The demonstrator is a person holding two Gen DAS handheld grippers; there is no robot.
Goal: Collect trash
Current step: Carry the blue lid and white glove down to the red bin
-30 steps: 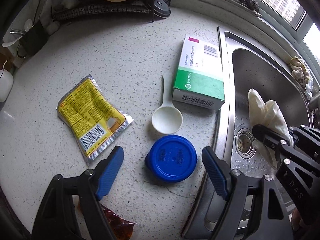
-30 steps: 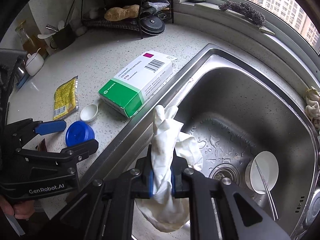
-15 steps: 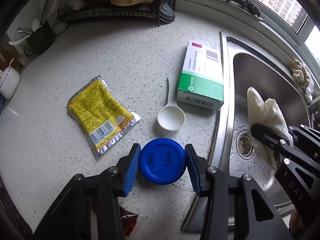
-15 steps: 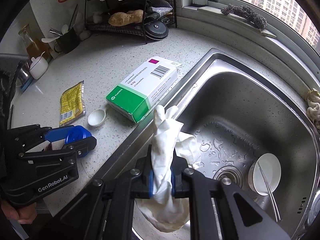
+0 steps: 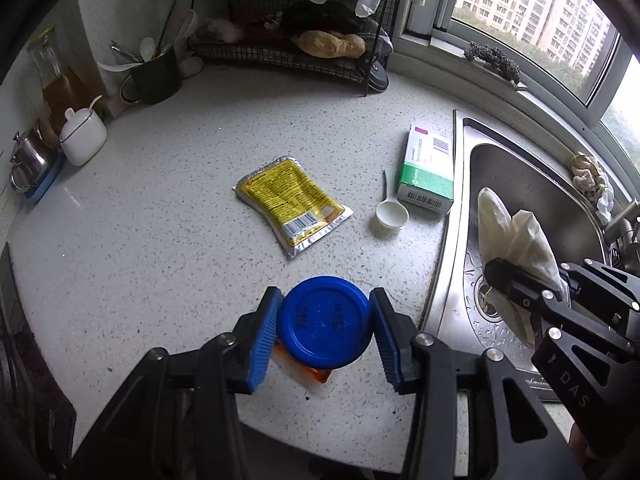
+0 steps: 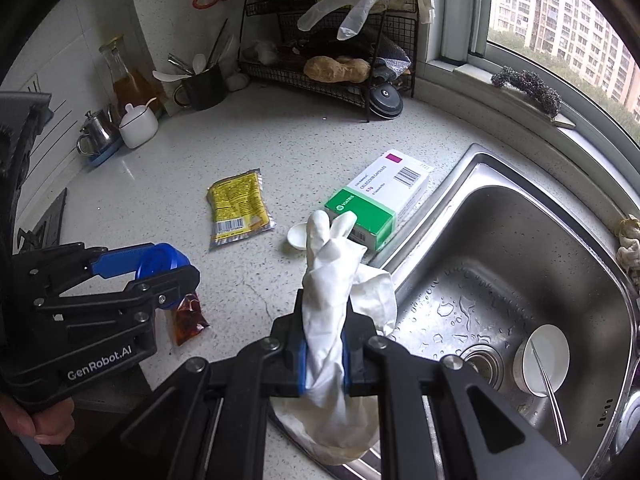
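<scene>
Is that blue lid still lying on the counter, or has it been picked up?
Picked up. The blue lid is clamped between the left gripper pads, and an orange sauce packet on the counter shows beneath it.

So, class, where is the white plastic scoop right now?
The white scoop lies on the counter, touching the green medicine box, right of the yellow sachet.

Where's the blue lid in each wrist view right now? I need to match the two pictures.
Left wrist: blue lid low centre, clamped between the left gripper pads, above an orange sachet.
Right wrist: blue lid at left, mostly hidden by the left gripper.
Shared landmark: yellow packet on the counter.
</scene>
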